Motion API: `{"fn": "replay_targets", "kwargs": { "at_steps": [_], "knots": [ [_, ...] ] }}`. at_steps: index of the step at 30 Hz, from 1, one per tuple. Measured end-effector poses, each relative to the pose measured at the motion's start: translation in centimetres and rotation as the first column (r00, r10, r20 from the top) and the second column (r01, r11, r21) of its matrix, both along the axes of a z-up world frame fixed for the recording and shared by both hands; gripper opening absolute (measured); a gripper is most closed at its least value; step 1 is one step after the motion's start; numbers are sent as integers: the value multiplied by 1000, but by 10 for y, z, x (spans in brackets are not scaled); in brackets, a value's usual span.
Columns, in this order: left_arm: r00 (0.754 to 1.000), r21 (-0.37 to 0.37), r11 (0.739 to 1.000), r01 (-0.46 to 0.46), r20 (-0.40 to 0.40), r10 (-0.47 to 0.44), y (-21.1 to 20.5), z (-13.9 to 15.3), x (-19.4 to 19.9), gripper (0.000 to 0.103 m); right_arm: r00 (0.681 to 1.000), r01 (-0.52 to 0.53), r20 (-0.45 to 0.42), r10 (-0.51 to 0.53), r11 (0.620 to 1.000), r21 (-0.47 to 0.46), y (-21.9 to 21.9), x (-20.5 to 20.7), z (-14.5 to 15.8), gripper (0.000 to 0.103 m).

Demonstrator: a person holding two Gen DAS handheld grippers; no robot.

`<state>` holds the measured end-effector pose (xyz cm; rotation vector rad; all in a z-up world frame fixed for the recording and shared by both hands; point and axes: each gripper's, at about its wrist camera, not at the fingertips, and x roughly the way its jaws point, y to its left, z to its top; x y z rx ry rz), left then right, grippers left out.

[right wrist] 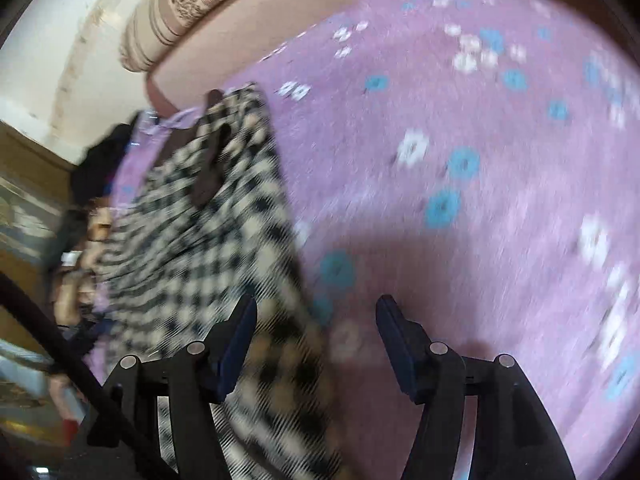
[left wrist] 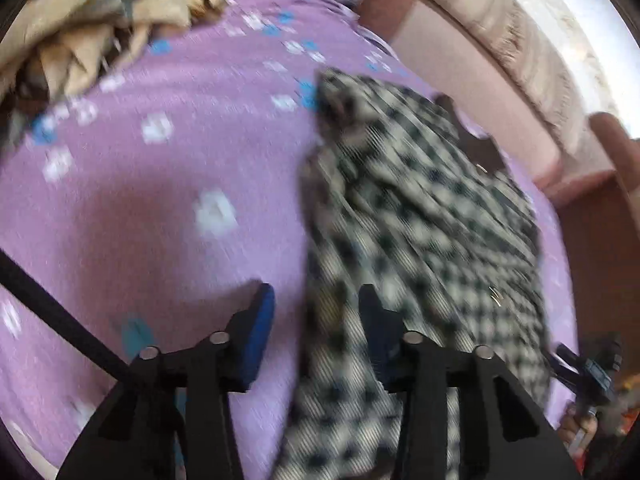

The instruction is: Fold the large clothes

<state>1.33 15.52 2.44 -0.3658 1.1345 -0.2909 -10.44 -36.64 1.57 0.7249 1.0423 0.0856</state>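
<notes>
A black-and-white checked garment (left wrist: 420, 232) lies spread in a long strip on a purple flowered bedspread (left wrist: 140, 208). My left gripper (left wrist: 316, 304) is open, hovering over the garment's near left edge, with nothing between its blue pads. In the right wrist view the same garment (right wrist: 200, 240) runs down the left side, with a brown trim piece (right wrist: 210, 176) near its far end. My right gripper (right wrist: 316, 316) is open over the garment's right edge and the bedspread (right wrist: 480, 200). Both views are motion-blurred.
A heap of beige and tan clothes (left wrist: 92, 28) sits at the bed's far left. A pink headboard (left wrist: 460, 80) and striped bolster (right wrist: 192, 4) line the far side. The other gripper with a hand (left wrist: 588, 380) shows at the right edge.
</notes>
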Motion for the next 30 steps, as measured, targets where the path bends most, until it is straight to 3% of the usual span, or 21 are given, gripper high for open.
{"fn": "replay_targets", "kwargs": {
  "at_steps": [2,9,16,24,30],
  "knots": [
    [1000,-69,997,18,-23,-20,-4,-7,-22,35,1000,-15,13,14,994,107,3,-12,-7,67],
    [998,-57,997,61,29,-60,-17,-6,-88,35,995,-97,63,81,949,299,31,-55,-18,67],
    [998,-81,996,38,44,-35,-7,-9,-137,35,989,-148,70,131,905,398,52,-105,-27,67],
    [999,-108,994,-1,50,6,2,-16,-163,36,984,-179,66,167,884,432,75,-124,-35,66],
    [996,-72,997,41,84,-34,-13,-14,-179,68,982,-187,60,179,873,450,86,-131,-41,66]
  ]
}}
